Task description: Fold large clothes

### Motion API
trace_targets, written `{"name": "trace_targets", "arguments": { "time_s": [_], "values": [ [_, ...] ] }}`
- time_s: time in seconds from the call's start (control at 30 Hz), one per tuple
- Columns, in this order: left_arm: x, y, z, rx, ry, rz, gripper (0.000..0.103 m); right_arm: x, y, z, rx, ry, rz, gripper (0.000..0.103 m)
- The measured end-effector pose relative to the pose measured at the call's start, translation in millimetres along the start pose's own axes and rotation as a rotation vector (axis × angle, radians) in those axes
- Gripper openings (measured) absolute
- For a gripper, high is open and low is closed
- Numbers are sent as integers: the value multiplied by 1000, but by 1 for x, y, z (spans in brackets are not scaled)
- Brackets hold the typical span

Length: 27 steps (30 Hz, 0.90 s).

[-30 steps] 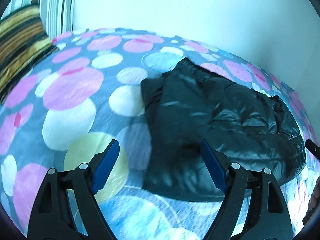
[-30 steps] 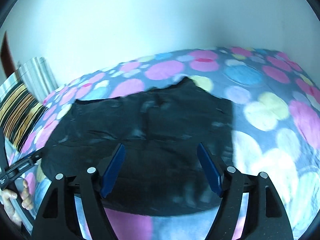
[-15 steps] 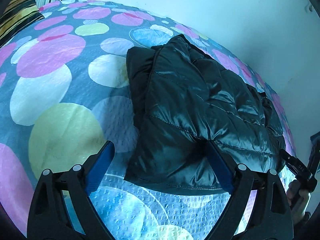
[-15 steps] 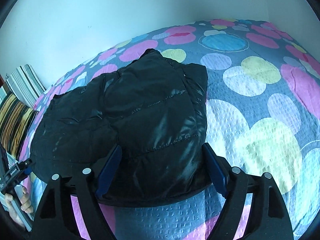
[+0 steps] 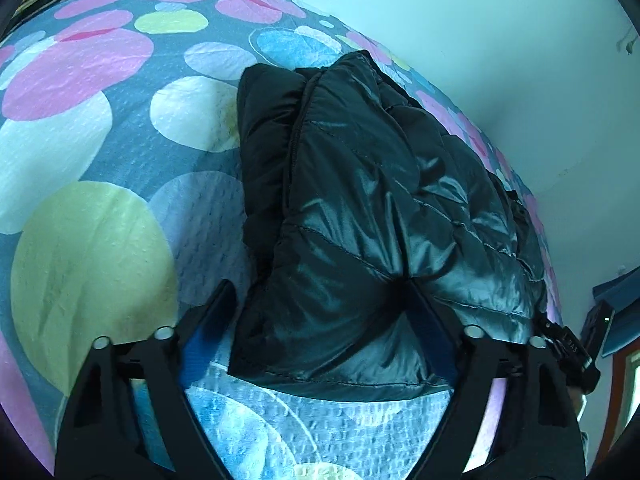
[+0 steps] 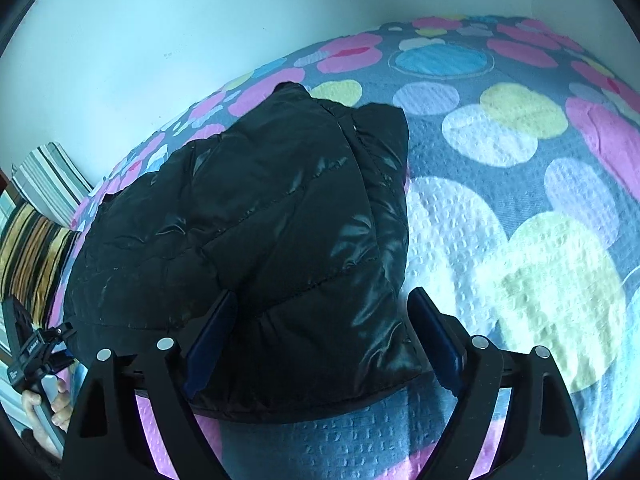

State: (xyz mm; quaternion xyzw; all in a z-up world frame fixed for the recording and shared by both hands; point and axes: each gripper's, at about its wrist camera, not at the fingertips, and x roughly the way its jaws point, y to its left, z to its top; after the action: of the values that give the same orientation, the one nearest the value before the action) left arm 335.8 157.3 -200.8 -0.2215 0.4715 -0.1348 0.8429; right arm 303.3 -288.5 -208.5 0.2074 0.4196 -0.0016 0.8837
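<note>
A black shiny puffer jacket (image 5: pixel 360 208) lies folded on the spotted bedspread (image 5: pixel 88 240). My left gripper (image 5: pixel 318 286) straddles its near left corner with the jaws closing. The right finger (image 5: pixel 428 320) dents the fabric, while the left finger (image 5: pixel 208 320) stands just beside the jacket's edge. In the right wrist view the same jacket (image 6: pixel 248 220) fills the middle. My right gripper (image 6: pixel 323 294) straddles its near right corner with the jaws opening. One finger (image 6: pixel 212 328) rests on top of the fabric and the other sits beside the edge.
Striped pillows (image 6: pixel 36 248) lie at the head of the bed, beside a pale wall (image 6: pixel 160 40). Bare bedspread (image 6: pixel 540 240) stretches to the right of the jacket. A hand (image 6: pixel 44 404) holds the other gripper at the left edge of the right wrist view.
Both grippers have sunk toward the bed and tilted down. The jacket's near corners, ahead of the fingertips before, now lie between the fingers of each gripper.
</note>
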Motion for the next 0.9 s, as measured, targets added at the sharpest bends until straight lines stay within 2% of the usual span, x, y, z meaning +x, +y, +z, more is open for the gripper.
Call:
{"name": "trace_targets", "arguments": {
  "time_s": [0.13,0.2,0.27,0.33,0.43,0.57,0.7,0.9],
  "values": [
    [-1,-10,0,42,-4,15,62,10,-9,-2,65,29,53,86],
    [-1,-14,0,51,-5,15,55,11,-8,-2,54,32,54,83],
    [-3,-18,-1,64,-11,8,45,11,-6,-3,52,36,79,67],
    [-4,-24,-1,83,-17,5,33,11,-5,-5,53,37,96,55],
    [-11,-29,0,86,-33,5,26,8,0,-5,43,27,122,38],
    [-27,-37,4,117,-76,5,22,1,8,-4,26,-10,128,28],
    [-47,-38,6,144,-105,5,22,-4,15,-6,23,-14,140,27],
    [-74,-16,-5,133,-120,41,22,-11,36,-20,-22,6,177,26]
  ]
}}
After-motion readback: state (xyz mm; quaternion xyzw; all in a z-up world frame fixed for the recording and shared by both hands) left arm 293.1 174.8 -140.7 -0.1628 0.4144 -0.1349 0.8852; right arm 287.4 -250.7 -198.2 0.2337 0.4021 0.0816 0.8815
